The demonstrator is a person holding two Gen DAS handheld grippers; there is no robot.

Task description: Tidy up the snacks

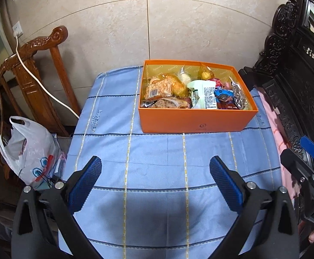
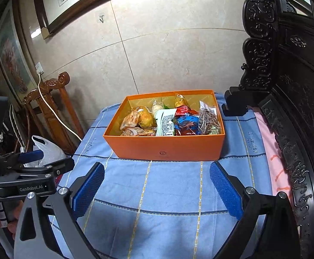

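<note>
An orange box (image 1: 196,119) (image 2: 167,146) sits at the far side of a blue checked tablecloth (image 1: 152,164) (image 2: 169,187). Inside lie several wrapped snacks: golden pastry packs (image 1: 163,88) (image 2: 135,118) on the left, a white-green packet (image 1: 204,93) (image 2: 166,122) in the middle, a blue pack (image 1: 222,95) (image 2: 188,122) and a clear bag of seeds (image 1: 239,99) (image 2: 209,120) on the right. My left gripper (image 1: 155,183) hovers open over the near cloth, nothing between its fingers. My right gripper (image 2: 157,188) is also open and empty, short of the box.
A carved brown wooden chair (image 1: 38,82) (image 2: 51,112) with a white cable stands left of the table. A white plastic bag (image 1: 29,149) (image 2: 47,151) sits below it. Dark carved furniture (image 1: 297,75) (image 2: 297,108) and a pink cloth (image 2: 275,157) border the right side. A tiled wall is behind.
</note>
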